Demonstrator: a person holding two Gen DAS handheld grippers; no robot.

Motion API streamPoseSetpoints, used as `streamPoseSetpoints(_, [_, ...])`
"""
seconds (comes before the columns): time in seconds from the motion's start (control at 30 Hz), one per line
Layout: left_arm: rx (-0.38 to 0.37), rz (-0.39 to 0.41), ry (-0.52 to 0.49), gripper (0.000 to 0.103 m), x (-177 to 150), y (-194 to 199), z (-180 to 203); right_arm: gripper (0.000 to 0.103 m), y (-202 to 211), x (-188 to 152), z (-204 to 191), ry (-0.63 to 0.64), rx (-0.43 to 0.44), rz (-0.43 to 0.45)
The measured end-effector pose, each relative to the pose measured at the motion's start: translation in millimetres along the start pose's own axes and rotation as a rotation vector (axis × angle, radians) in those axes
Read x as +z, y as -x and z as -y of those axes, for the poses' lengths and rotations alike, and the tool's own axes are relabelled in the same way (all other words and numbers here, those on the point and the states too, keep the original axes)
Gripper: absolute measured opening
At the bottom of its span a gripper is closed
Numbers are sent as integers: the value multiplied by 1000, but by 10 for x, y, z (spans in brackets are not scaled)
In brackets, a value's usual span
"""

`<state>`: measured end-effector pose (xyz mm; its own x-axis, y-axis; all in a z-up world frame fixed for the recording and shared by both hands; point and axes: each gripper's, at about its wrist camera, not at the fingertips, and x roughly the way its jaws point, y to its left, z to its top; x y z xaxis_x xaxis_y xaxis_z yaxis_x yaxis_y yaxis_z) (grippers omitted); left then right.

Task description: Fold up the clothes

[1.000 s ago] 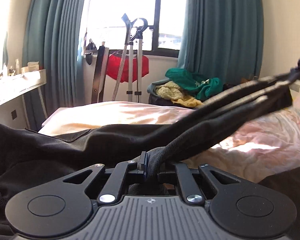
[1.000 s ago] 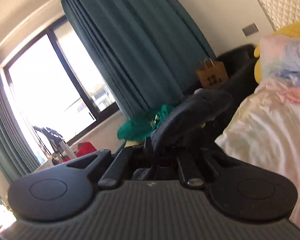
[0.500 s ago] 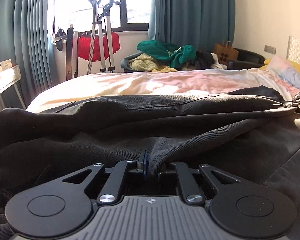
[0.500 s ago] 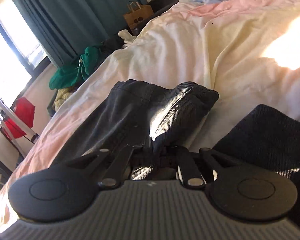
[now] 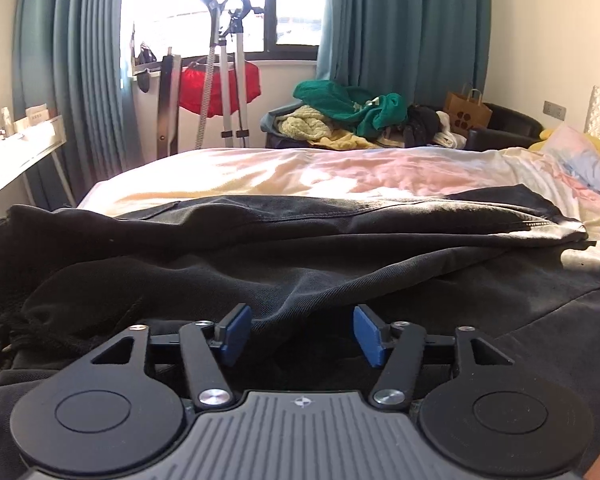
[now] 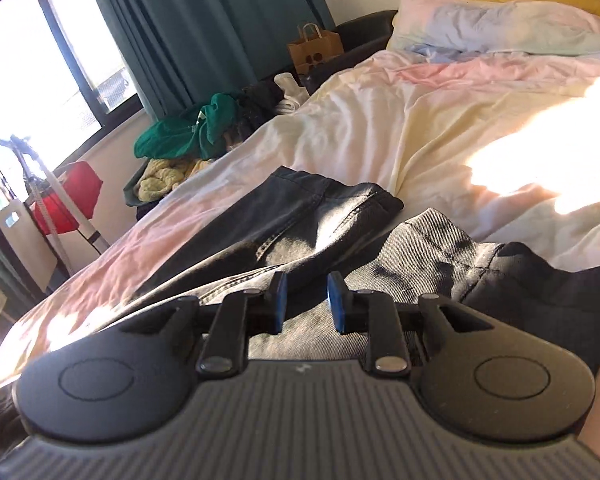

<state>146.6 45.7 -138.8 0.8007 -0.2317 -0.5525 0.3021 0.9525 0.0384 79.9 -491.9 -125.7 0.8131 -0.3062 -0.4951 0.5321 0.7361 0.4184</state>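
Left gripper: the black cloth that was pinched half a second ago has been let go; the blue pads are now spread wide, with nothing between them.
Right gripper: the hem clamped half a second ago has likewise been released; the jaws are parted, more narrowly than the left's, and nothing is held.
Black trousers: laid lengthwise across the bed, one leg doubled over the other, seams roughly aligned.
Leg ends: seen from the right wrist lying near each other on the sheet, the upper one set slightly back from the lower.
Change: a second ago the garment was held up taut between both tools; it is now at rest.
Meaning for the task: a lengthwise fold appears to have been laid down; a crosswise fold is judged likely to remain.
Clothes pile: heaped beyond the bed, unfolded.
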Motion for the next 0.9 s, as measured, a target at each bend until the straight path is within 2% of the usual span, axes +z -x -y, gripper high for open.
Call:
streamPoseSetpoints(0.2, [76,35,21,81,-12,522,129,28,598,-167,-352,177,117,-28])
streamPoseSetpoints(0.3, [112,50,73,86,-59,753,197,46,762,-263,-451,225,158,-46])
streamPoseSetpoints(0.4, [104,23,126,91,-146,865,269,63,880,-303,-492,220,184,-53])
streamPoseSetpoints(0.43, [114,12,122,92,-176,882,297,72,904,-312,-500,215,198,-59])
streamPoseSetpoints(0.47, [124,1,116,93,-204,896,323,74,920,-321,-507,215,215,-64])
streamPoseSetpoints(0.5, [135,-9,110,93,-232,911,350,81,932,-336,-518,224,229,-70])
streamPoseSetpoints(0.57, [161,-26,114,97,-257,927,359,81,939,-362,-545,247,240,-79])
streamPoseSetpoints(0.67, [189,-46,179,101,-261,940,237,81,899,-382,-555,266,207,-91])
streamPoseSetpoints(0.9, [262,-106,377,101,-260,940,-171,81,821,-322,-340,156,115,-88])
